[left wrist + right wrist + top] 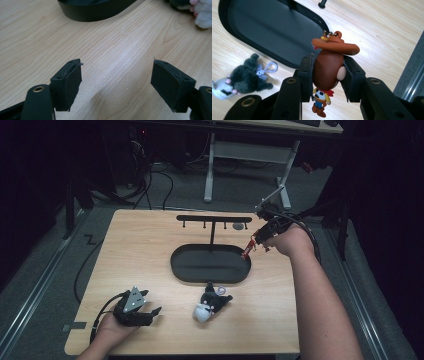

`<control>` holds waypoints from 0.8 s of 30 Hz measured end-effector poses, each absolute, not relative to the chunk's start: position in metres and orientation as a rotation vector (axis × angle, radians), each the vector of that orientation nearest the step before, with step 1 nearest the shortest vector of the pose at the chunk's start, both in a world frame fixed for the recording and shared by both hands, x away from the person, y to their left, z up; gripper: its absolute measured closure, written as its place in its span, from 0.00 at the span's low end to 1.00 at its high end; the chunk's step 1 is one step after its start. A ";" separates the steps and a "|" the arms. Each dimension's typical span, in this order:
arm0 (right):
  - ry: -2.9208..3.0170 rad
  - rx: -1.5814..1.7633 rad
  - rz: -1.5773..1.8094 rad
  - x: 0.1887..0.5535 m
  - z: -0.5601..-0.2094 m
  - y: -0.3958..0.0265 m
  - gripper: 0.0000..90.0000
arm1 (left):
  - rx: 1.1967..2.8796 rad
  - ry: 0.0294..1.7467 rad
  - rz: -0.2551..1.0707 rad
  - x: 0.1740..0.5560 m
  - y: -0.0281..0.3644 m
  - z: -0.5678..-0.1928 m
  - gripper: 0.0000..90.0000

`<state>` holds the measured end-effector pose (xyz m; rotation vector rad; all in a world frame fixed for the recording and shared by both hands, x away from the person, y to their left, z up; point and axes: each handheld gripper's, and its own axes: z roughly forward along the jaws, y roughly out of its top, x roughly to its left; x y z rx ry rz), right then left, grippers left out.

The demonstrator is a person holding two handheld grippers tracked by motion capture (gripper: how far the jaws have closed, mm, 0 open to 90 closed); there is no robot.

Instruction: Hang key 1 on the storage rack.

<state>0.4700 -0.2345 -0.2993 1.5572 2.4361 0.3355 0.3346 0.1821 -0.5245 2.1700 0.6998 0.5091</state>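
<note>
We're carrying the cowboy keychain (328, 65), right gripper (327, 75) clamped on its head; left gripper (116, 83) idling with jaws apart. Next we're probably hooking its ring onto the hanger rack (214, 219).

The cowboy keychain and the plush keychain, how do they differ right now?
The cowboy keychain is smooth, hard-looking and brown-headed with a wide hat; the plush keychain is furry, dark grey and white. The cowboy keychain is clamped by its head between the jaws of the right gripper, held above the table near the black tray; the plush keychain lies loose on the table in front of the tray. Both carry a loop or clip for hanging.
</note>
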 end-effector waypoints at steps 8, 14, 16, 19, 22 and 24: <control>2.429 1.565 0.359 0.480 -0.296 -0.233 0.72 | 2.172 0.700 0.511 0.335 0.182 -0.525 0.28; 2.454 1.540 0.359 0.481 -0.297 -0.227 0.72 | 2.176 0.697 0.511 0.335 0.182 -0.525 0.28; 2.451 1.548 0.364 0.480 -0.297 -0.225 0.72 | 2.175 0.695 0.512 0.335 0.182 -0.526 0.28; 2.462 1.526 0.380 0.481 -0.296 -0.222 0.72 | 2.177 0.693 0.513 0.335 0.181 -0.525 0.28; 2.463 1.522 0.384 0.483 -0.294 -0.220 0.72 | 2.181 0.693 0.512 0.335 0.181 -0.525 0.28; 2.461 1.517 0.390 0.484 -0.293 -0.218 0.72 | 2.180 0.695 0.512 0.335 0.182 -0.525 0.28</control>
